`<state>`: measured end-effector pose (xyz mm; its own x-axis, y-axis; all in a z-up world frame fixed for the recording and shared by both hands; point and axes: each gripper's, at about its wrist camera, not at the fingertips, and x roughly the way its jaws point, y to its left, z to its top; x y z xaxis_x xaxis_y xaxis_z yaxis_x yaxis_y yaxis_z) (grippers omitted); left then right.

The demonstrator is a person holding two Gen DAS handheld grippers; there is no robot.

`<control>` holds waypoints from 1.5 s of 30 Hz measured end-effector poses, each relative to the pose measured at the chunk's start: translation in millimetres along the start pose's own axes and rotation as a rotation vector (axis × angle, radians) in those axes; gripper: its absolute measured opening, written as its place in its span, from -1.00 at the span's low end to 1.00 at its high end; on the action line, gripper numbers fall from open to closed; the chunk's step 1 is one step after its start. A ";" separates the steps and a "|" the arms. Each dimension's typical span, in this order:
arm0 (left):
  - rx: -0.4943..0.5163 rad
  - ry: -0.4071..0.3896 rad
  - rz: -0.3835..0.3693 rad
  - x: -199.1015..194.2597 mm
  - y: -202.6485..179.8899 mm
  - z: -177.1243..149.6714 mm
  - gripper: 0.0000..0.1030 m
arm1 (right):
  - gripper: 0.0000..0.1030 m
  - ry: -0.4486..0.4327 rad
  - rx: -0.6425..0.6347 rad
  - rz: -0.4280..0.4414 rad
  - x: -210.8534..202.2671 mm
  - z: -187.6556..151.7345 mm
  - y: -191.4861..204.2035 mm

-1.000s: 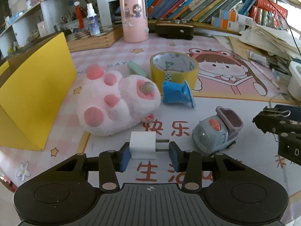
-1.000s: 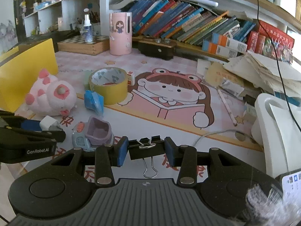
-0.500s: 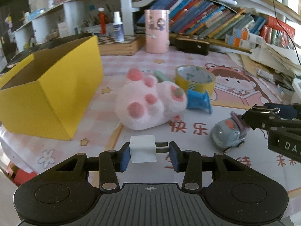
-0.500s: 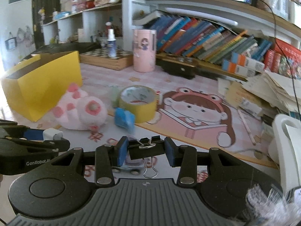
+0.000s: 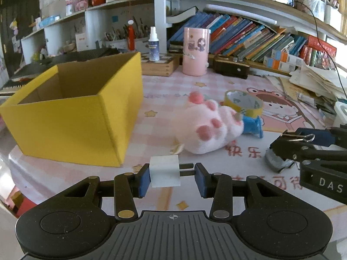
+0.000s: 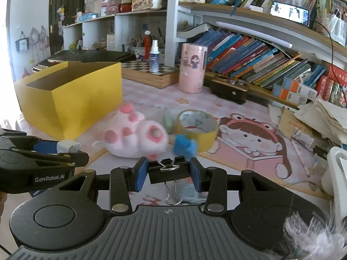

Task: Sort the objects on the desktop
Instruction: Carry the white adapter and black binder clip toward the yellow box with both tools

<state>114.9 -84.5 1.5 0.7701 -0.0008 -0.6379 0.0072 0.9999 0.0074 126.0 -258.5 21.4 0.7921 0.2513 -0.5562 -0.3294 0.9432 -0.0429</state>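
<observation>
Two items are in grasp at once, one per hand: the left hand-held gripper [image 5: 172,174] pinches a white charger plug [image 5: 164,170] across its long axis, the blue pad on one side against the body and the opposite pad on the prong tips, while the right hand-held gripper [image 6: 168,171] pinches a black binder clip [image 6: 170,170] by its ends, wire handles hanging down. One yellow box [image 5: 71,125] stands open-topped on the counter [image 5: 151,130], ahead and to the left of both grippers, its near corner towards the left one; judging from the task, it is the likely drop point. The left hand is the nearer to it, with the right gripper just beside on the far side from the box, so the plug would probably go in first. Left lying on the counter, well apart from the box: one pink plush paw [image 5: 208,127], one roll of yellow tape [image 5: 243,106], one blue object [image 5: 252,125], and one grey toy [image 5: 276,161] partly hidden behind the right gripper.
</observation>
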 end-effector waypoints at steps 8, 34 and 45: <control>0.003 -0.014 -0.006 -23.3 62.8 -12.5 -0.20 | -0.24 0.042 0.028 0.017 -1.5 -1.2 66.3; -0.041 0.027 -0.011 -92.4 208.9 -80.8 -0.20 | -0.24 0.140 0.078 0.073 -21.3 -29.8 243.7; -0.043 0.015 -0.022 -93.5 216.7 -83.3 -0.20 | -0.24 0.141 0.055 0.071 -21.9 -27.1 255.9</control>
<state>-8.6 133.1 -1.4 0.7604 -0.0232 -0.6490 -0.0036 0.9992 -0.0400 10.4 -28.6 0.1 0.6868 0.2882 -0.6673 -0.3502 0.9357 0.0437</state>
